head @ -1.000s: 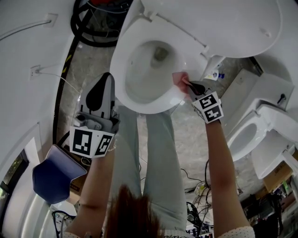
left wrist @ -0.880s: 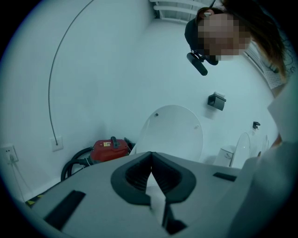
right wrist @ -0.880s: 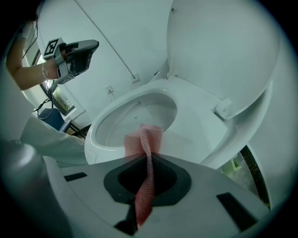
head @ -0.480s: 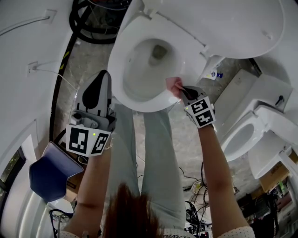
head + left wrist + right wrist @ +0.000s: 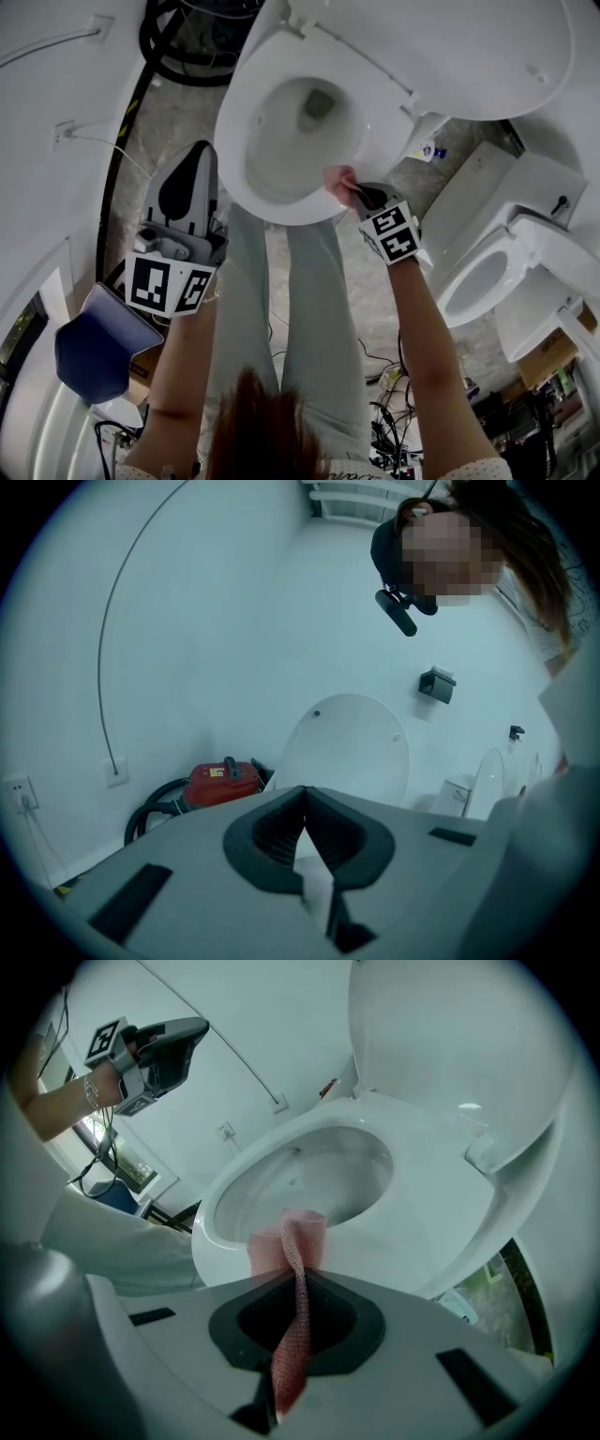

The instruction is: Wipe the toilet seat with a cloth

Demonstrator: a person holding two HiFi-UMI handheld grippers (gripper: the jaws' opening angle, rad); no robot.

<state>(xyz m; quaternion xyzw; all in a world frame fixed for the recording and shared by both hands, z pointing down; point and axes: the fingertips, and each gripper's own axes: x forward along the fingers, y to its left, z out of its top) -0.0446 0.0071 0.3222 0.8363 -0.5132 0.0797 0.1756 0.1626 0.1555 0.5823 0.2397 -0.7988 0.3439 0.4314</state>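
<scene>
- Right tongs [image 5: 298, 1283] clamped on pink cloth [image 5: 286, 1241], which touches the front rim of the toilet seat [image 5: 412, 1213].
- Left tongs [image 5: 302, 832] together, nothing between them, held beside the bowl.
- Red vacuum [image 5: 222, 782] shows in left gripper view; head view catches only its hose [image 5: 178, 56].

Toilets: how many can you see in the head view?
2. One toilet at top centre, where the right gripper holds the cloth on its seat. A second toilet is at the right, past the person's right arm. Others may be out of frame.
</scene>
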